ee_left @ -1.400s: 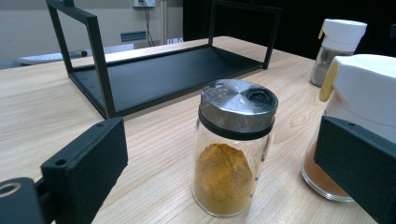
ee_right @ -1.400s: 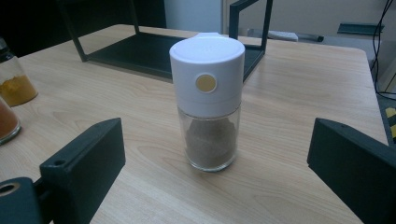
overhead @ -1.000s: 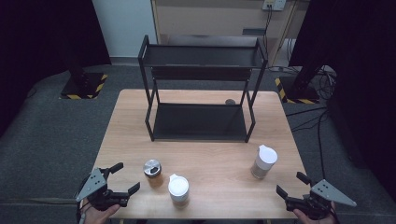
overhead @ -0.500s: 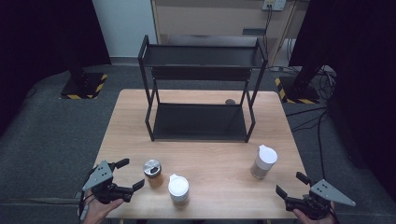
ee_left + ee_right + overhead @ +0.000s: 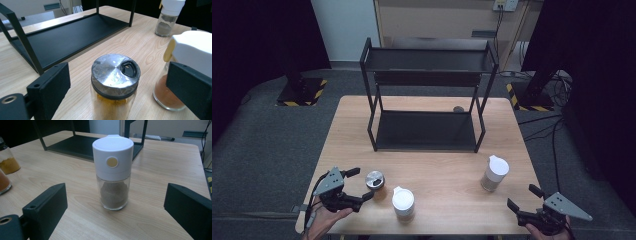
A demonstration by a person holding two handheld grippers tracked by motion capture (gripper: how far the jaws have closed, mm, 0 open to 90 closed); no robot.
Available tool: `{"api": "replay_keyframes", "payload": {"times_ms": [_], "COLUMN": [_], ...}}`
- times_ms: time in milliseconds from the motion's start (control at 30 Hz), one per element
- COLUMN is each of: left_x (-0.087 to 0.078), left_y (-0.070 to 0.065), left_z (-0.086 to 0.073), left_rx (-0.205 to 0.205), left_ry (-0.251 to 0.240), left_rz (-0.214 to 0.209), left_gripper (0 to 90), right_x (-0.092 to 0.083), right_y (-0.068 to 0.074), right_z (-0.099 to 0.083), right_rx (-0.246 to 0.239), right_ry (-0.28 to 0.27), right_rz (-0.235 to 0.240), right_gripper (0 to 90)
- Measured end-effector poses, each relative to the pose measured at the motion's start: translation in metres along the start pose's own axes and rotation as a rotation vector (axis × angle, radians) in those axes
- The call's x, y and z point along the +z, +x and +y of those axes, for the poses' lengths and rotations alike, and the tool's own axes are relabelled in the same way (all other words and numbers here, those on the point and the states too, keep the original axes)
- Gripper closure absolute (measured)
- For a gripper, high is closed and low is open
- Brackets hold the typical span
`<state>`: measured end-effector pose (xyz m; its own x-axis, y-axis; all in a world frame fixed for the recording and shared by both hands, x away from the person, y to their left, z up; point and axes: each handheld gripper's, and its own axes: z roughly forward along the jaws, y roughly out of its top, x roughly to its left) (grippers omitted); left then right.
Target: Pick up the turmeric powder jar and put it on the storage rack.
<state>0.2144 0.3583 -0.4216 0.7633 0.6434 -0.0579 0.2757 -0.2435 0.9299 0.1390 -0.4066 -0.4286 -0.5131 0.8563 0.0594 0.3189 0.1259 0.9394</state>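
Between the spread fingers of the left gripper [image 5: 357, 185] stood the metal-lidded jar [image 5: 114, 85] of yellow spice, untouched by either pad; those fingers had just been closing a little. Just beyond the right-hand finger stood the white-capped jar [image 5: 186, 67] of red spice. Ahead of the right gripper [image 5: 523, 198], whose fingers gaped wide on nothing, the white-topped shaker [image 5: 113, 171] stood upright on the desk [image 5: 442, 165], near but apart. Farther off sat the black rack [image 5: 427, 95]

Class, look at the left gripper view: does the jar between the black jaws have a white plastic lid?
No: the jar has a silver metal lid with a black tab.
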Motion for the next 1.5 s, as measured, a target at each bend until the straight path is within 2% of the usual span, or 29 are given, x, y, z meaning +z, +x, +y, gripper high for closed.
{"api": "replay_keyframes", "payload": {"times_ms": [300, 867, 1000, 1133, 1500], "left_x": [0.014, 0.038, 0.039, 0.039, 0.039], "left_y": [0.004, 0.005, 0.005, 0.008, 0.008], "left_z": [0.002, -0.001, -0.002, -0.008, -0.010], "left_rx": [0.013, 0.047, 0.050, 0.043, 0.044], "left_ry": [0.021, 0.026, 0.035, 0.013, 0.003], "left_rz": [-0.014, -0.027, -0.022, -0.026, -0.028], "left_gripper": [7.9, 24.0, 27.1, 33.2, 34.0], "right_x": [0.000, 0.000, 0.000, 0.000, 0.000], "right_y": [0.000, 0.000, 0.000, 0.000, 0.000], "right_z": [0.000, 0.000, 0.000, 0.000, 0.000], "right_rx": [0.000, -0.002, -0.004, -0.006, -0.004], "right_ry": [0.001, 0.001, 0.001, 0.004, 0.003], "right_rz": [0.001, 0.002, 0.003, 0.001, 0.002], "right_gripper": [5.2, 5.5, 5.5, 5.5, 5.5]}}
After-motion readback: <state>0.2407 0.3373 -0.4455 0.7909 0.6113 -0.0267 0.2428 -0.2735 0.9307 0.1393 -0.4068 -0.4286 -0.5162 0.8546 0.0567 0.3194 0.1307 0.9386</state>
